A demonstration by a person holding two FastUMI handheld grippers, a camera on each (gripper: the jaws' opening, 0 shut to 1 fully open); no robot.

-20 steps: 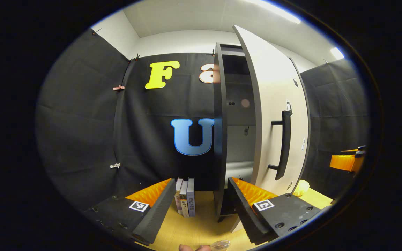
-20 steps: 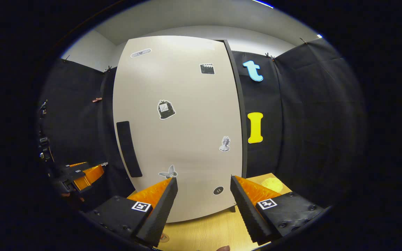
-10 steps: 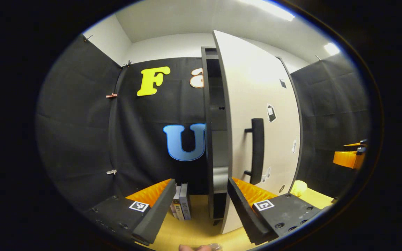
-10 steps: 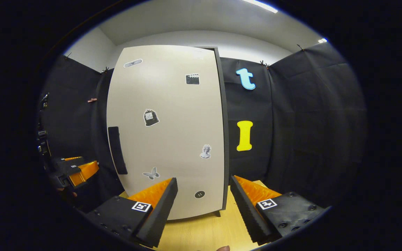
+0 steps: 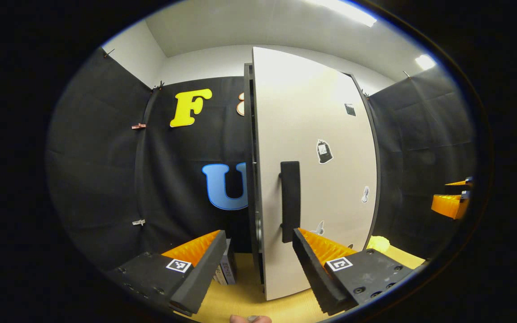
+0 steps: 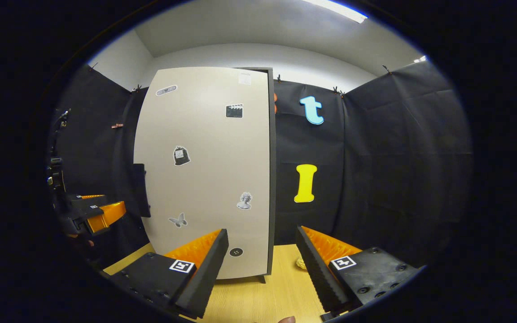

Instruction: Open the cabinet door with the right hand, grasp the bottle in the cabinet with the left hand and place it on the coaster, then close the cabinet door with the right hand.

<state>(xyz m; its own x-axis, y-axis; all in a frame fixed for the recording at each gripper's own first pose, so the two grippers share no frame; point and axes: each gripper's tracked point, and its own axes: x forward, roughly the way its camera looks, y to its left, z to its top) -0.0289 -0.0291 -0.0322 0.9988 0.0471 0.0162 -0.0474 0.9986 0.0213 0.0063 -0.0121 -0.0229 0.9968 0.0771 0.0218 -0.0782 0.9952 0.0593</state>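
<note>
Toward the table's (image 6: 258, 300) far edge stands the cabinet (image 6: 271, 179), its door (image 5: 317, 179) almost flush, contents hidden; books (image 5: 225, 269) stand beside it. Left gripper (image 5: 256, 264) and right gripper (image 6: 262, 264) hover spread apart, empty. Bottle and coaster: cannot tell where.

Cabinet door (image 5: 317, 188): smooth matt pale laminate, dark matt edge, scattered flat stickers. Handle (image 5: 290, 202): matt black, plastic-looking. Worktop (image 6: 263, 300): light wood grain, low sheen. Booth wall (image 6: 397, 170): creased matt black cloth. Books (image 5: 225, 271): paper spines. Left gripper (image 5: 255, 264) jaws: ridged, foam-like matt faces.
</note>
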